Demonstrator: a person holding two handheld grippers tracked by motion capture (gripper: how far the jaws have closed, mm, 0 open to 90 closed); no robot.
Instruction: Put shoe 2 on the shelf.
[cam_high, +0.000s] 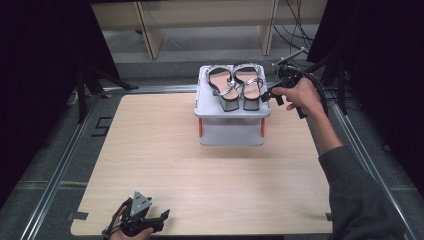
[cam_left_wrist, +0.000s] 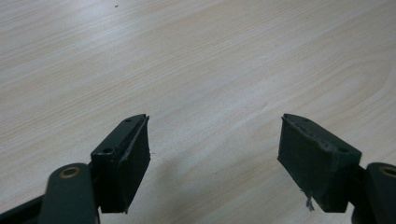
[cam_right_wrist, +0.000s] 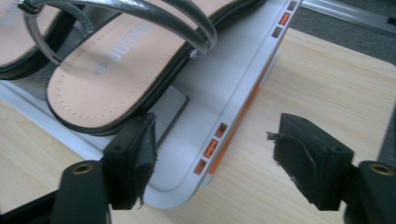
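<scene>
Two sandals (cam_high: 241, 86) (paired) — one rack (cam_high: 232, 131), two grippers.

Left gripper (cam_high: 150, 220): rear and the holding hand (cam_high: 131, 231) cut by the high view's bottom edge, 6 o'clock. Right forearm sleeve (cam_high: 362, 200) cut at 5 o'clock. Right gripper view: right sandal (cam_right_wrist: 116, 60) toe cut at 12 o'clock; left sandal (cam_right_wrist: 18, 37) mostly off at 9–10 o'clock. Insole lettering blurred, unreadable. Rack (cam_high: 232, 131) underside hidden, high view.

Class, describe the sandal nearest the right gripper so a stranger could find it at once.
On the wooden table stands a grey rack bearing two sandals. Take the right sandal, beside the open right gripper; the left sandal lies farther from it.
</scene>
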